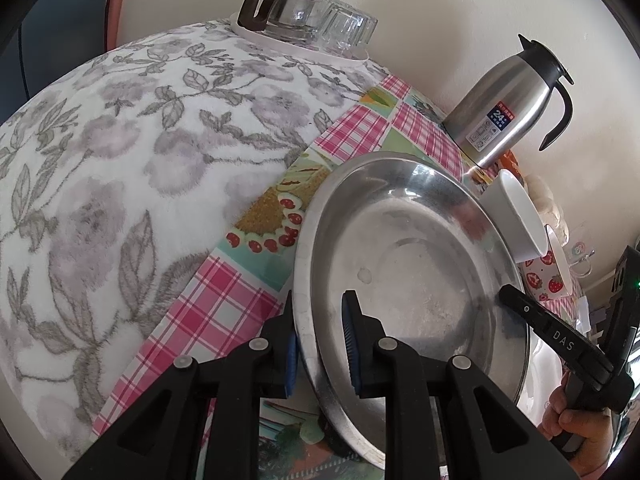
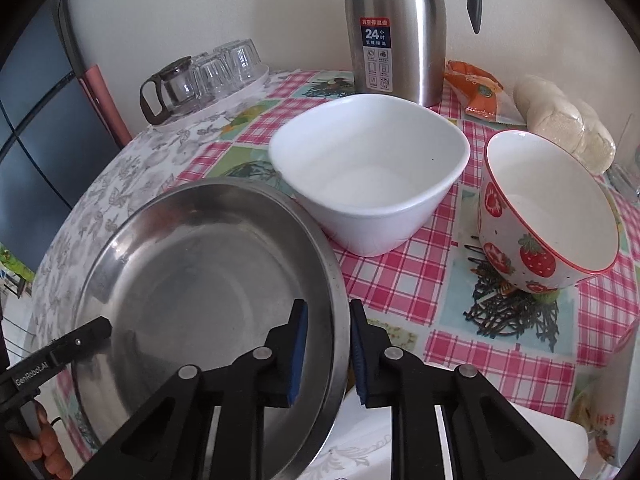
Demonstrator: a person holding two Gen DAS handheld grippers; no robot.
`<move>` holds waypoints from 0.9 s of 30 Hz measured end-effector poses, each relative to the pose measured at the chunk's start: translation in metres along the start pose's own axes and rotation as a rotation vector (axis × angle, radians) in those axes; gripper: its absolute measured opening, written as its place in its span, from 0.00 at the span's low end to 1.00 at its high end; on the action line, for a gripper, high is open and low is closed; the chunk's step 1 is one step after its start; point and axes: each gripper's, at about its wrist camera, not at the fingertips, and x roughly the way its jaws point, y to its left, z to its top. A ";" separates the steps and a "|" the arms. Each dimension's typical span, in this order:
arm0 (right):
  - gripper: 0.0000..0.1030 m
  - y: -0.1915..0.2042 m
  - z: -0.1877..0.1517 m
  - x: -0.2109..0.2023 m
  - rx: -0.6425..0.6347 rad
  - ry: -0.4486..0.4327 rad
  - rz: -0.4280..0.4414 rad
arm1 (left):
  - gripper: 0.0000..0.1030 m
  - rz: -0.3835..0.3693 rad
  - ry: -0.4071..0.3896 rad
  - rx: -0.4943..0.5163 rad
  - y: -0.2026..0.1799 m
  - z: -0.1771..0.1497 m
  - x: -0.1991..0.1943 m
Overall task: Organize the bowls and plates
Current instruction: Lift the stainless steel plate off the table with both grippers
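A round steel plate (image 1: 404, 256) is held tilted above the table, one rim in each gripper. My left gripper (image 1: 320, 356) is shut on its left rim. My right gripper (image 2: 328, 354) is shut on its right rim (image 2: 338, 280); the plate fills the lower left of the right wrist view (image 2: 200, 300). A white square bowl (image 2: 372, 172) stands just beyond the plate. A strawberry-print bowl (image 2: 548, 216) stands to its right. A white plate (image 2: 520, 440) lies under my right gripper.
A steel thermos jug (image 2: 396, 28) stands at the back by the wall. A tray with a glass pot and upturned glasses (image 2: 208, 76) sits at the back left. Food packets (image 2: 560, 120) lie at the back right. A floral cloth (image 1: 120, 180) covers the table's left part.
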 end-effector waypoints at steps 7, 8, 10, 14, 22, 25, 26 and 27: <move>0.15 -0.003 -0.001 0.000 0.005 -0.001 0.009 | 0.20 -0.005 -0.008 -0.006 0.001 -0.001 0.000; 0.15 -0.002 -0.001 0.000 0.005 -0.001 0.008 | 0.20 -0.004 -0.009 -0.006 0.000 -0.001 0.000; 0.15 -0.002 -0.002 0.000 0.008 -0.002 0.014 | 0.20 -0.002 -0.010 -0.013 0.002 -0.001 -0.001; 0.15 -0.002 -0.003 -0.004 0.012 0.003 0.054 | 0.20 -0.006 -0.014 -0.039 0.007 -0.001 -0.005; 0.15 0.013 0.001 -0.030 -0.020 -0.030 0.088 | 0.20 -0.020 -0.052 -0.067 0.011 0.000 -0.030; 0.15 0.015 0.002 -0.043 -0.015 -0.041 0.098 | 0.20 -0.034 -0.065 -0.071 0.008 0.001 -0.042; 0.15 0.015 0.002 -0.048 -0.015 -0.049 0.100 | 0.20 -0.036 -0.071 -0.069 0.006 0.001 -0.046; 0.15 0.014 0.001 -0.053 -0.016 -0.057 0.103 | 0.20 -0.040 -0.077 -0.069 0.004 0.001 -0.051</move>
